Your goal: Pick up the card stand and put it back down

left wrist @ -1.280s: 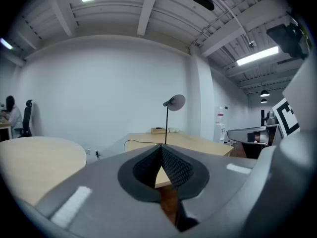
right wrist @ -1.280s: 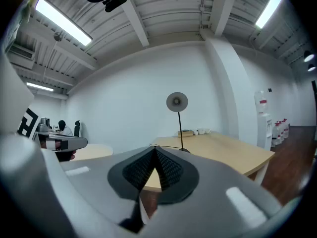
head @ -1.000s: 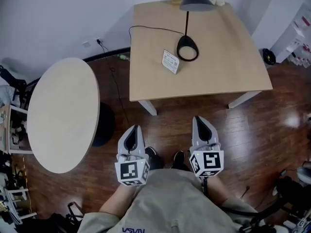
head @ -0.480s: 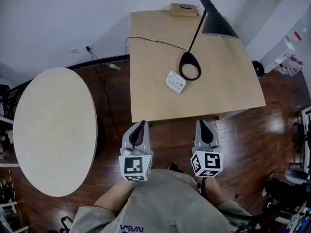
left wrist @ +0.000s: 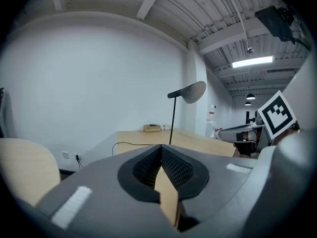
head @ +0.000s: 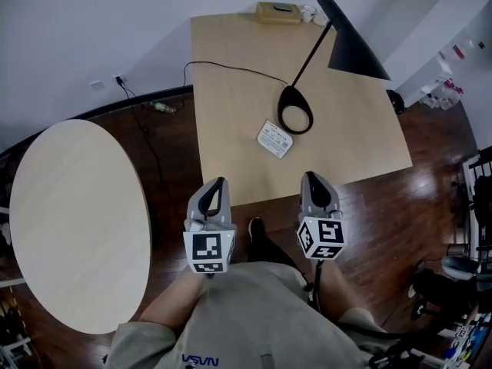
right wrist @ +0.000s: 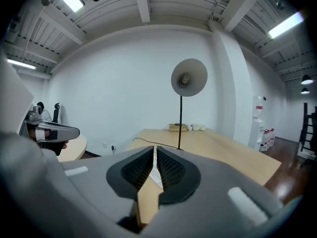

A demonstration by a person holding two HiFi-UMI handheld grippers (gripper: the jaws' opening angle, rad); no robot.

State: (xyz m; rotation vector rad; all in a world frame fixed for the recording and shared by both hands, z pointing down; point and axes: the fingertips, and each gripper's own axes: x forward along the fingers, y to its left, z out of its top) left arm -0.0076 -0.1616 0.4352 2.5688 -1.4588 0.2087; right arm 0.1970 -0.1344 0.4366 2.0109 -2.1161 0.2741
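Observation:
The card stand [head: 274,139], a small white printed card, sits on the square wooden table [head: 231,91] just in front of the lamp's base. Both grippers hover at the table's near edge and hold nothing. My left gripper [head: 218,183] is left of the card, its jaws touching at the tip [left wrist: 161,147]. My right gripper [head: 311,177] is to the card's right; its jaws are opening, with a thin slit between them [right wrist: 154,148]. Through that slit the card stand [right wrist: 156,173] shows ahead on the table.
A black desk lamp stands on the table, with its ring base [head: 296,119], a slanted stem and a cone shade [head: 354,46]. Its cable [head: 223,68] runs left off the table. A small box [head: 278,11] lies at the far edge. A round table [head: 77,221] stands at the left.
The person has stepped towards the square table. Both grippers, earlier over the floor, now reach the table's near edge, and the card stand lies closer to them.

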